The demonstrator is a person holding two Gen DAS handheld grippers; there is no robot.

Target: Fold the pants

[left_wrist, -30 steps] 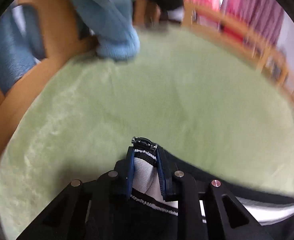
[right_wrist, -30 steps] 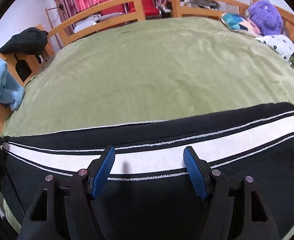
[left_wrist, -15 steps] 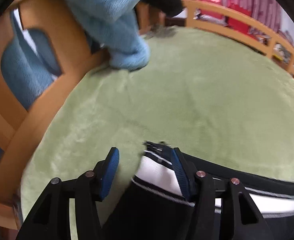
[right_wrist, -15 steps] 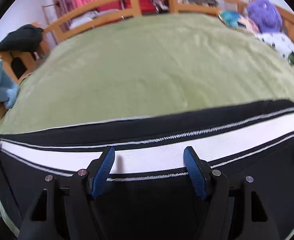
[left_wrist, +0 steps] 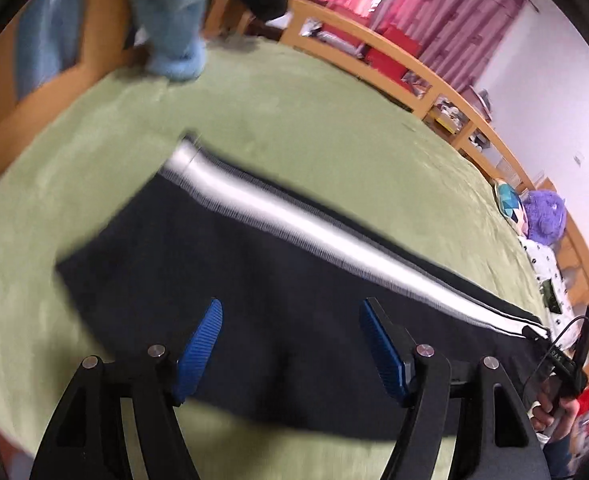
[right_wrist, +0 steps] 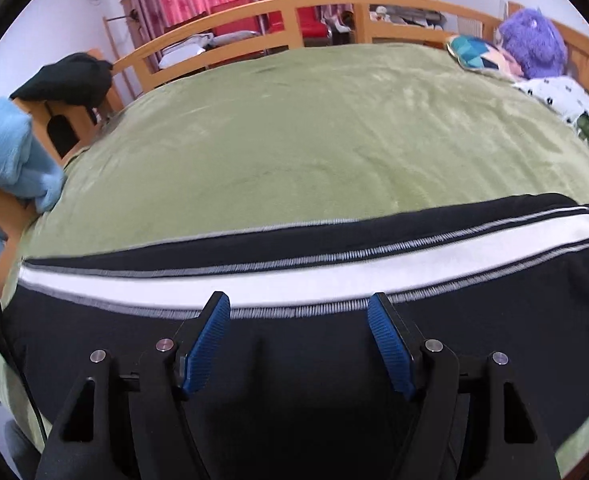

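both grippers, left [left_wrist: 290,342] and right [right_wrist: 299,334], hover with fingers spread wide, empty, over the pants [right_wrist: 334,280].

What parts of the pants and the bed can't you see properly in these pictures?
- Left wrist view: the pants are smeared by motion blur, so the white stripe shows no stitching.
- Right wrist view: the near part of the pants is hidden behind the right gripper.
- Right wrist view: the purple plush toy sits small at the frame's edge; its face is unreadable.
- Both views: the blue blanket is cut off by the edge.
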